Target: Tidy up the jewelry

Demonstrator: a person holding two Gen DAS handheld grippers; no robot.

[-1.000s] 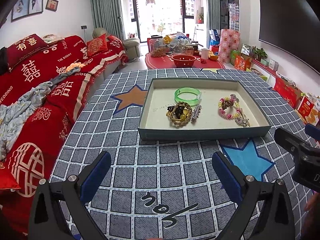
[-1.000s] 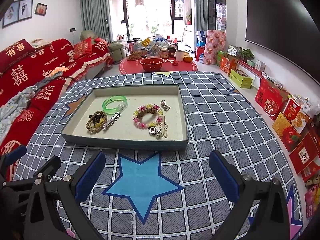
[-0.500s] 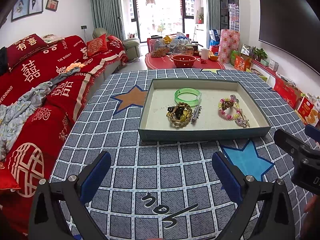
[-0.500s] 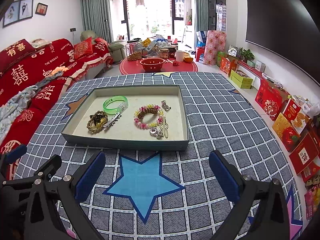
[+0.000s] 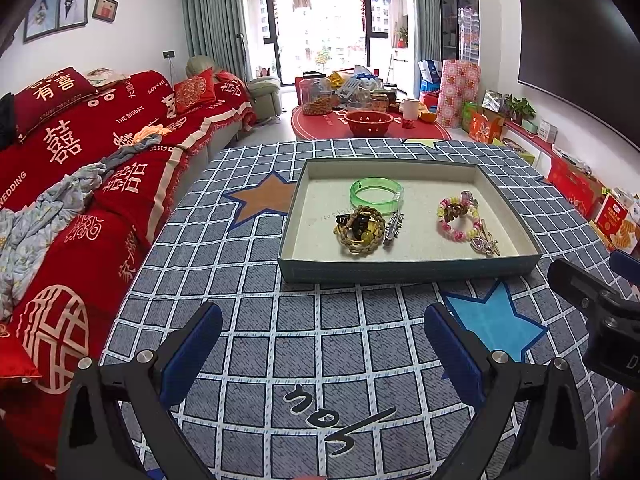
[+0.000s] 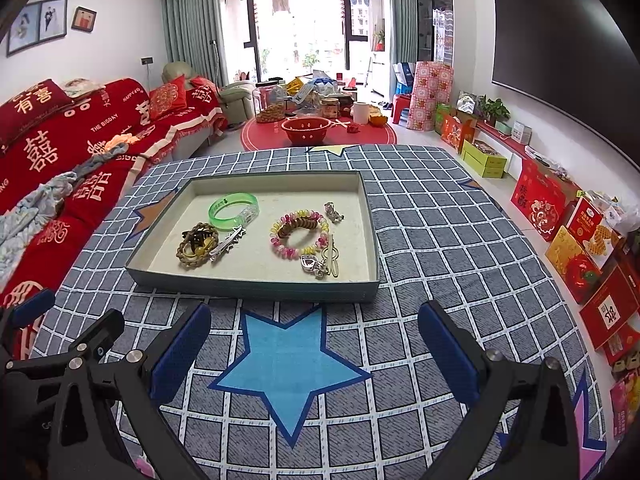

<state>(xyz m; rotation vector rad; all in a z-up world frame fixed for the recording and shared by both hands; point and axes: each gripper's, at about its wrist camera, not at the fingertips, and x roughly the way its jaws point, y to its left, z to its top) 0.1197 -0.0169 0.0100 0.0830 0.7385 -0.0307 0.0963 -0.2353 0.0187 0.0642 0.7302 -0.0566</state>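
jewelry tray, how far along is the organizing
Every piece visible sits in the tray: green bangle, brown bead bracelet, pink bead bracelet, silver clips. Nothing is in hand; the left gripper and right gripper hover open, short of the tray. Any sorting remains.

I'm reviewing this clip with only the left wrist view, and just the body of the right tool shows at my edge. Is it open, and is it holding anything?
Observer: The right tool is open and empty, with its fingers spread wide.
Reviewer: What lies ahead of it?
Observer: The blue star lies between its fingers. The tray is just beyond, and the tool is not touching it.
Reviewer: Is there anything past my right edge?
Observer: There is a pink star at the near right corner of the cloth.
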